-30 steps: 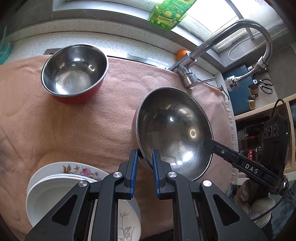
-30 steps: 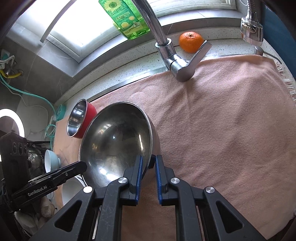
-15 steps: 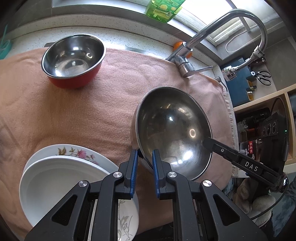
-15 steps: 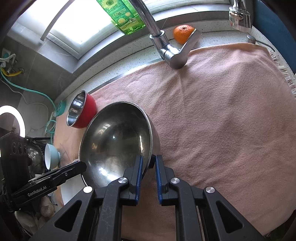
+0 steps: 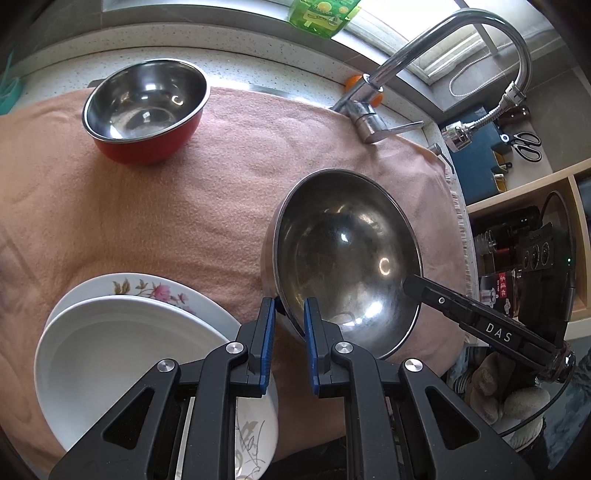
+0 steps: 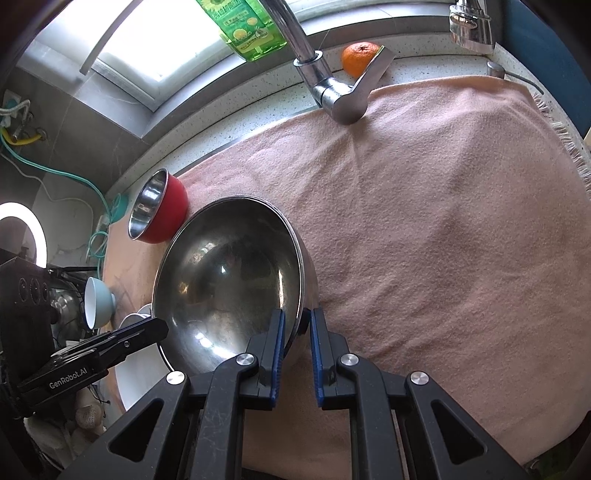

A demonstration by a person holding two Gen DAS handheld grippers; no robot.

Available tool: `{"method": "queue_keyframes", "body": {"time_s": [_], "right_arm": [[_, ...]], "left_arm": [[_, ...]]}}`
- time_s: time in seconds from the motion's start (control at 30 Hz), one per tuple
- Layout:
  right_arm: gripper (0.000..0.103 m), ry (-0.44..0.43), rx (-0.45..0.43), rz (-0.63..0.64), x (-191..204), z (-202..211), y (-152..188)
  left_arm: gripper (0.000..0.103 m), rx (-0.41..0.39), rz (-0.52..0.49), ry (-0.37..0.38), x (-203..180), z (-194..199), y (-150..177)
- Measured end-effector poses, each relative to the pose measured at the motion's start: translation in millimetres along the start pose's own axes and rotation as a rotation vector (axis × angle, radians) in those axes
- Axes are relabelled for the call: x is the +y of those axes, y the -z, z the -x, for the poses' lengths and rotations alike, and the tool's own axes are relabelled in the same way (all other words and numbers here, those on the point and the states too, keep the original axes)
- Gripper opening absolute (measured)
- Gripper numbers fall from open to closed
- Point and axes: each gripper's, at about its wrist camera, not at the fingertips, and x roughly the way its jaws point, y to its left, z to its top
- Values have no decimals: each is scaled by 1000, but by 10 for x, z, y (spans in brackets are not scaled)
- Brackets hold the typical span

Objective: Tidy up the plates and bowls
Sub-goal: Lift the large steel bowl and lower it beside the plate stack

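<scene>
Both the left hand-held gripper [image 5: 288, 314] and right hand-held gripper [image 6: 297, 325] are clamped on opposite rims of the large round steel bowl [image 5: 343, 258] over the pink towel [image 5: 184, 206], near its right edge.

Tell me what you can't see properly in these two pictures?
- Stack of white china plates: left wrist view, near edge hidden by the left claw; how many plates is unclear.
- Small round orange fruit: left wrist view, mostly behind the chrome tap.
- Green plastic soap bottle: both views, top cut off by the picture edge.
</scene>
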Motion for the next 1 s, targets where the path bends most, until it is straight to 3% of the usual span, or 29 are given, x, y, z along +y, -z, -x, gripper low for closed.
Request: {"method": "queue_keyframes", "body": {"time_s": [1.0], "right_arm": [[14, -11, 18, -9, 16, -13, 57]], "left_arm": [[12, -5, 7, 20, 51, 96, 49]]}}
